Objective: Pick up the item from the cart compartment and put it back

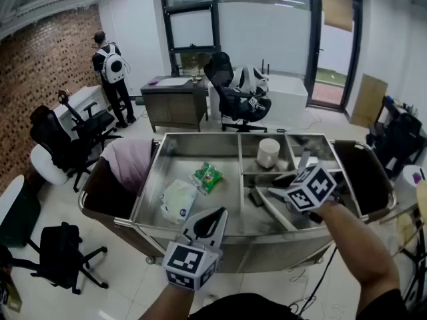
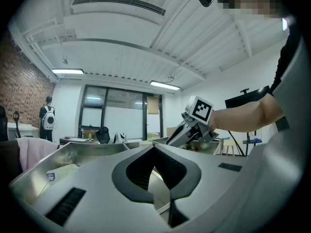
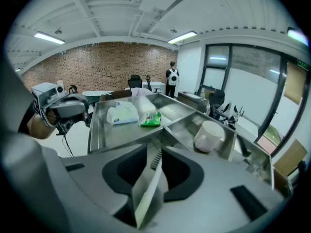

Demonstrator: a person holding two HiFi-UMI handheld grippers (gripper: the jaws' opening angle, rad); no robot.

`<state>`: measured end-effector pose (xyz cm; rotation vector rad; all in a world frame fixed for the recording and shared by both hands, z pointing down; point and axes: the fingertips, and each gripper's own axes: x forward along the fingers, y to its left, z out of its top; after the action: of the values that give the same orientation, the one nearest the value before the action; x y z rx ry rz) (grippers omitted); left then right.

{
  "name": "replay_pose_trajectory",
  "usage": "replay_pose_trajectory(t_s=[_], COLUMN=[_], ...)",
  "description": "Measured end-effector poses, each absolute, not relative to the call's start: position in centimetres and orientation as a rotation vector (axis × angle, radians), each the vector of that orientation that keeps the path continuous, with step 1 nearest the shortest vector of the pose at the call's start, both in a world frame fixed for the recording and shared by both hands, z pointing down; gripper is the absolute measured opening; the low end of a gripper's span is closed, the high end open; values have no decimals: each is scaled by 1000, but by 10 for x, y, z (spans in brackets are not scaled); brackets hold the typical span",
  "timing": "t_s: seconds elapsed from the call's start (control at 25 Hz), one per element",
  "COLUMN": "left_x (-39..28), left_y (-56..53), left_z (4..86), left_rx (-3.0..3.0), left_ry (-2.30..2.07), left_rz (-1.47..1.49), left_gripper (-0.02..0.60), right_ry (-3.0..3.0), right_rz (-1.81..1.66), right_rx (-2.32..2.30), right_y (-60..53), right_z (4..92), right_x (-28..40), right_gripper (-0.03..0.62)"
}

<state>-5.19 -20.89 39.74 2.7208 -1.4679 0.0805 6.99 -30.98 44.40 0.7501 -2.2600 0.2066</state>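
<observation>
Head view shows a dark item [image 1: 256, 196] low in the right front compartment of the cart [image 1: 200, 136]. It lies just off the tips of the right gripper [image 1: 270, 192] and is not between them. It is too small and shaded to tell what it is.

The right gripper view shows its fingers [image 3: 180, 171] a narrow way apart. Only pale cart metal shows through the gap, and no item sits between the pads. That gripper hangs over the right front compartment with its marker cube uppermost. Its tips point left, toward the centre divider [image 1: 240, 172]. A bare forearm [image 1: 353, 245] carries it, reaching in from the lower right.

A cup [image 1: 268, 153] stands in the right back compartment, beyond the right gripper and apart from it. In the large left compartment lie a green packet [image 1: 208, 177] and a white packet [image 1: 177, 201], close together and well apart from both grippers.

The left gripper [image 1: 222, 212] is held at the cart's front rim, between the two sides, and tilts forward and up. Its fingertips meet, the hollow behind them is empty, and it touches nothing in the cart.
</observation>
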Motion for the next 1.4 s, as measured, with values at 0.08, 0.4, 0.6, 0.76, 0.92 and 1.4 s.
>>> replay_pose_trajectory(t_s=[0.08,0.4,0.6,0.76,0.92,1.4], left_x=[-54,-59,-62,-61,-62,-66], left_y=[-209,-207,-208,-208,-208,-212], left_z=[397,399,401,403,403,406], left_rx=[2721,2725,2717,2717,2717,2716], left_ry=[-1466,-1454,-1456,-1447,-1442,-1438], left_rz=[83,93,92,99,97,106], left_gripper=[0,0,0,0,0,0], right_ry=[-2207,-2010,-1951,-1861,-1807,-1831], right_rz=[231,384,470,437,452,522], right_rx=[719,654,604,583,564,585], right_y=[-315,-334,-333,-331,-329,-334], right_z=[461,524,547,565,582,586], right_x=[67,69,66,68,69,68], right_gripper=[174,192,191,190,190,95])
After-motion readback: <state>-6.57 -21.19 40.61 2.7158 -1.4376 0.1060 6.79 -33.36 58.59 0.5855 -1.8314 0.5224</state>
